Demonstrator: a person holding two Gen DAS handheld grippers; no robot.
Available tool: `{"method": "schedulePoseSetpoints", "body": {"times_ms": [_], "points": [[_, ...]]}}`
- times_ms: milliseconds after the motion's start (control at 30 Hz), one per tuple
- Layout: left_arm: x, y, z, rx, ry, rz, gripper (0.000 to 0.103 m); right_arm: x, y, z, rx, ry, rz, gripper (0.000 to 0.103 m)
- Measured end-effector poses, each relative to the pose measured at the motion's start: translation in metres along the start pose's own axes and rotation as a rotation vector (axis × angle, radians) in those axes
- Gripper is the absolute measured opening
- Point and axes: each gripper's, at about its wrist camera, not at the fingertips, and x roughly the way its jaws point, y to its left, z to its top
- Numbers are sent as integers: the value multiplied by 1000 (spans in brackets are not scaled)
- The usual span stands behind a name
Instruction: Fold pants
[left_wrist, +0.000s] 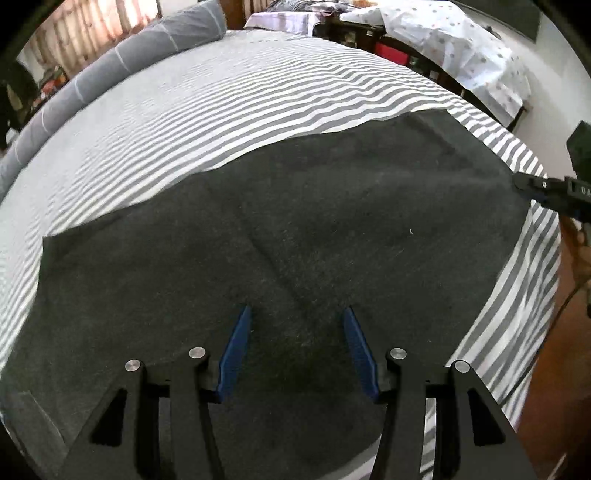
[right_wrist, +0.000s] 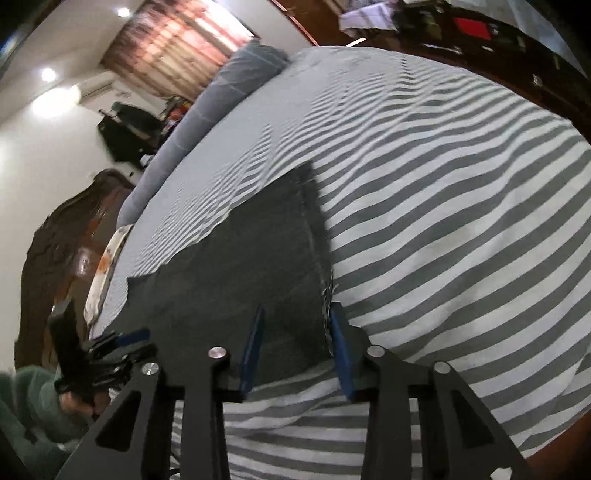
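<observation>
Dark grey pants (left_wrist: 295, 229) lie flat on a grey-and-white striped bed sheet (left_wrist: 221, 110). My left gripper (left_wrist: 297, 314) is open, its blue pads hovering over the near part of the fabric. My right gripper (right_wrist: 297, 314) is open over the hem end of the pants (right_wrist: 258, 258), with the frayed edge between its blue fingers. The right gripper also shows in the left wrist view (left_wrist: 532, 188) at the pants' far right edge. The left gripper shows in the right wrist view (right_wrist: 122, 341) at the lower left.
A long grey bolster pillow (left_wrist: 110, 70) lies along the far side of the bed. A cot with a white patterned sheet (left_wrist: 461, 44) stands beyond the bed. The bed's edge (left_wrist: 517, 332) drops to a wooden floor on the right.
</observation>
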Motion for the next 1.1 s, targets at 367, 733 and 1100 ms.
{"method": "schedulePoseSetpoints", "body": {"times_ms": [367, 733, 1100], "points": [[6, 6, 5, -42, 20, -43, 56, -6, 6, -8, 198, -123, -58, 7], [-45, 90, -25, -284, 23, -255, 56, -5, 127, 7, 115, -120, 51, 7], [-97, 214, -108, -522, -23, -234, 56, 96, 277, -10, -58, 64, 174, 7]]}}
